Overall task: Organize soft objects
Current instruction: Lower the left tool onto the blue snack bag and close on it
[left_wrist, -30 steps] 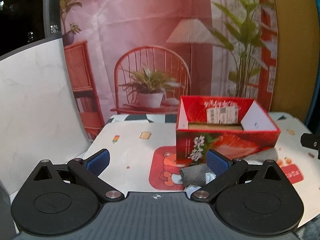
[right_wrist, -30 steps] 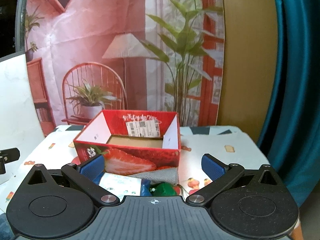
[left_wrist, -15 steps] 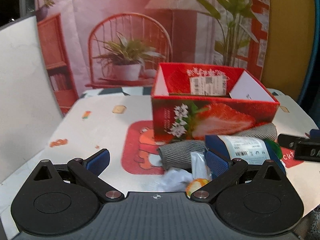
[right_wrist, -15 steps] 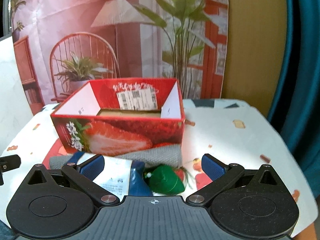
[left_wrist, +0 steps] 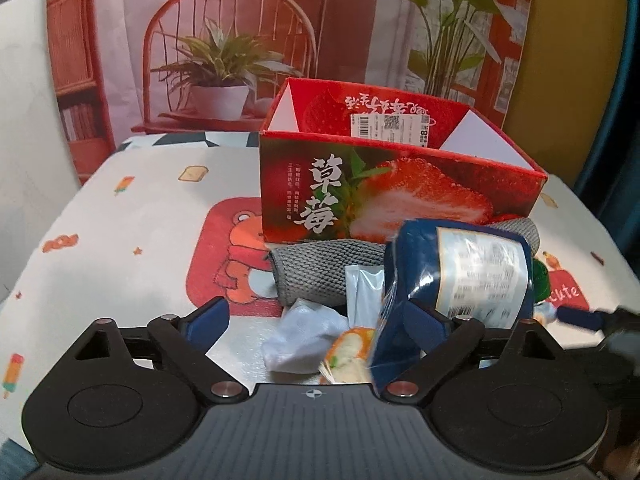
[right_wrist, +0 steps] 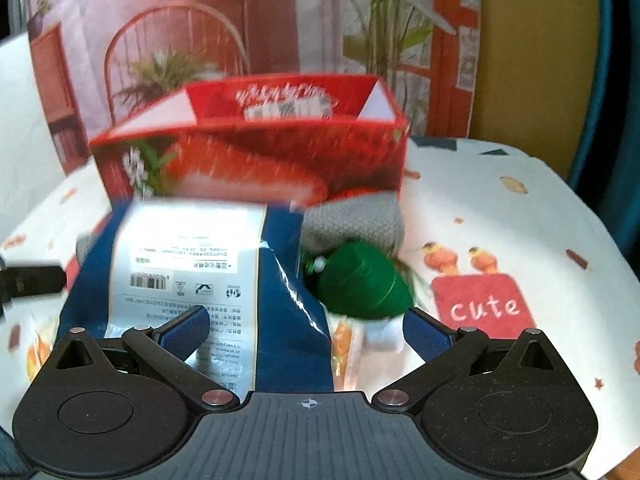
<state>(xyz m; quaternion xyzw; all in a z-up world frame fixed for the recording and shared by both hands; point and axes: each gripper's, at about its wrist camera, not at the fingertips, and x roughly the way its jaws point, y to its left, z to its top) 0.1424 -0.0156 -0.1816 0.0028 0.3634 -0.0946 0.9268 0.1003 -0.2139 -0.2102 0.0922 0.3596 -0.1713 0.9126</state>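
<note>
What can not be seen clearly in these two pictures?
- Floor of the red strawberry box: hidden by its front wall, both views.
- Grey cloth: partly covered by the blue package.
- Label text: blurred in the right wrist view.
- Orange packet: cut off by the left gripper.
</note>
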